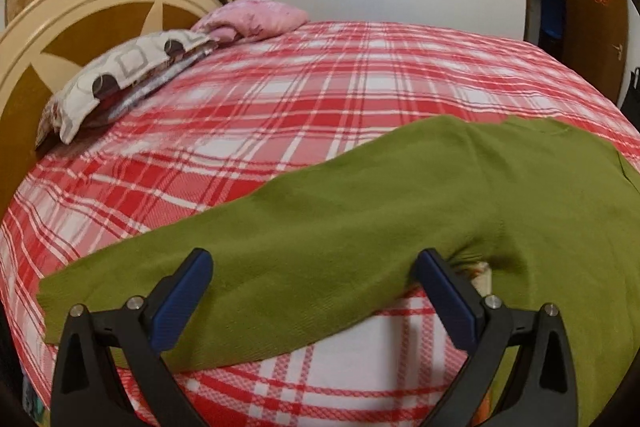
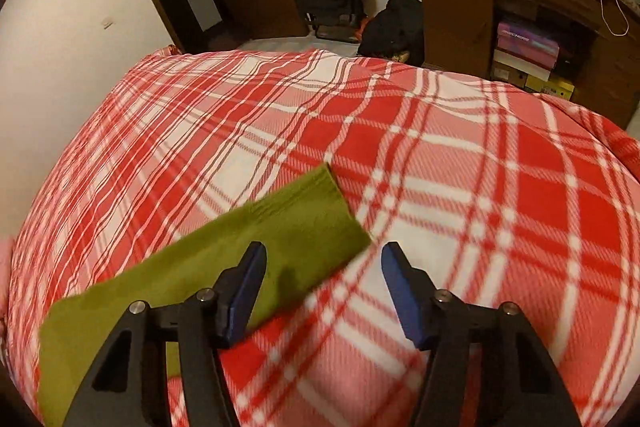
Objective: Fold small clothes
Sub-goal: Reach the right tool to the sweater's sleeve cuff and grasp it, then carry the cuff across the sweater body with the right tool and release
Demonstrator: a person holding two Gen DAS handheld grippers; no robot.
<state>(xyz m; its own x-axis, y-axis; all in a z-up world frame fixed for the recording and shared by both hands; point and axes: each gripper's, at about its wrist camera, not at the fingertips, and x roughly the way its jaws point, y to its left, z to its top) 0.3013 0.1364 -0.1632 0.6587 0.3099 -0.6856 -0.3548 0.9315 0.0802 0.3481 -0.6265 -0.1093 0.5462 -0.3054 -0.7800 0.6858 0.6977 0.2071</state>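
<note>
green sweater flat on plaid bedspread

"SKECHERS" — on purple shoebox under desk

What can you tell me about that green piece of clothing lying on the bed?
The olive-green knit top lies spread flat and unfolded on the red-and-white plaid bedspread. One long sleeve stretches out in the left wrist view; a sleeve's squared cuff shows in the right. Both hand-held grippers hover open over it, gripping nothing.
</note>
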